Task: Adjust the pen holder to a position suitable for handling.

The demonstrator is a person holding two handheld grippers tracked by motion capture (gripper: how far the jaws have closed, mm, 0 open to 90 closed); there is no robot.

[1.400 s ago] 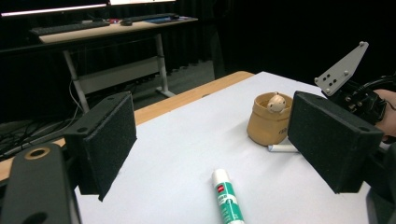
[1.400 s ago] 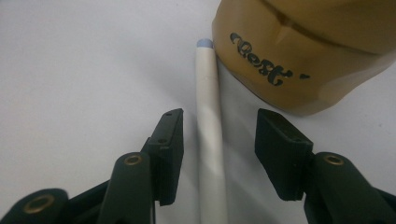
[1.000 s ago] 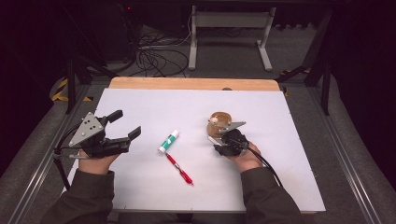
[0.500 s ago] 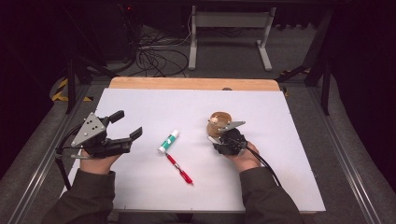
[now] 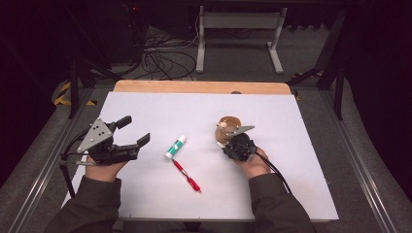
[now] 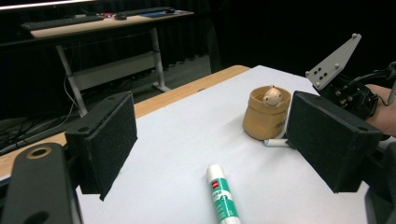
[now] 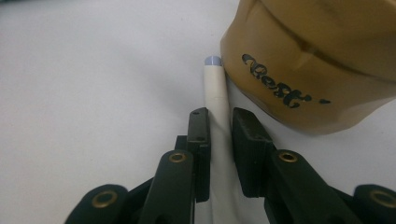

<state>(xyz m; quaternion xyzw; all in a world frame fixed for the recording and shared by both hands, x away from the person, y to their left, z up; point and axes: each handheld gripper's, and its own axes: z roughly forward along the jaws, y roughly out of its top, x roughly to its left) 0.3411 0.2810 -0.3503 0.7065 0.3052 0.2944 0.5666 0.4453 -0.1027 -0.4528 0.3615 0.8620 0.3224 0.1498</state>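
closing over the last second, the right gripper [image 7: 219, 140] now clamps a white pen [image 7: 216, 100] lying beside the brown cup [image 7: 317, 60]; hand low, unmoved. left gripper [image 6: 210, 144] hovers, jaws apart.

**Right jaws closing, left wide**

The right gripper [image 5: 228, 143] sits low at four o'clock, its jaws just closed on a pen [image 7: 215, 93]. The left gripper [image 5: 133, 132], at eight o'clock, hovers wide open, forearms entering from six.

white table [image 5: 145, 204] bears cup [image 5: 227, 127], glue stick [image 5: 175, 147], red pen [image 5: 187, 175], white pen [image 7: 215, 91].
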